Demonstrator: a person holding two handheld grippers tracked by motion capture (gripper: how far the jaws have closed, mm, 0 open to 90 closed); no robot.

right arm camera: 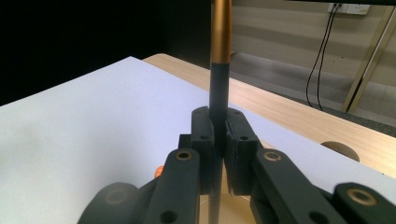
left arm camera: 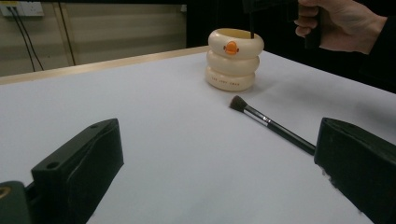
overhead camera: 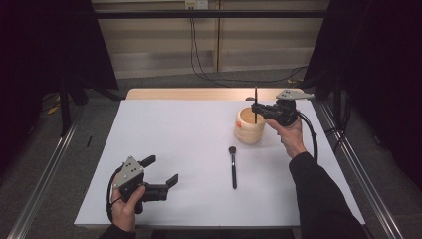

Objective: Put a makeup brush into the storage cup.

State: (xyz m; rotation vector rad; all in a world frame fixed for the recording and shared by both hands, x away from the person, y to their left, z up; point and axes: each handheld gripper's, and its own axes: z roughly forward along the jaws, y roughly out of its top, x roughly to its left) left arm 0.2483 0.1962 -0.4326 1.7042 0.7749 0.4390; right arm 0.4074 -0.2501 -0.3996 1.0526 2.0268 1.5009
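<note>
A cream ribbed cup (overhead camera: 250,126) with an orange duck mark (left arm camera: 231,48) stands on the white table (overhead camera: 174,139) at the back right. My right gripper (overhead camera: 256,108) is shut on a thin upright brush (overhead camera: 256,102), black with a gold band (right arm camera: 220,28), whose lower end dips into the cup's mouth. A second black makeup brush (overhead camera: 233,167) lies flat in front of the cup, bristles toward it. My left gripper (overhead camera: 160,172) rests near the front left edge, open with nothing between its fingers (left arm camera: 79,168).
A wooden strip (overhead camera: 199,93) runs along the table's far edge. Cables (overhead camera: 199,55) hang down the back wall. Metal frame rails (overhead camera: 358,164) flank the table on both sides.
</note>
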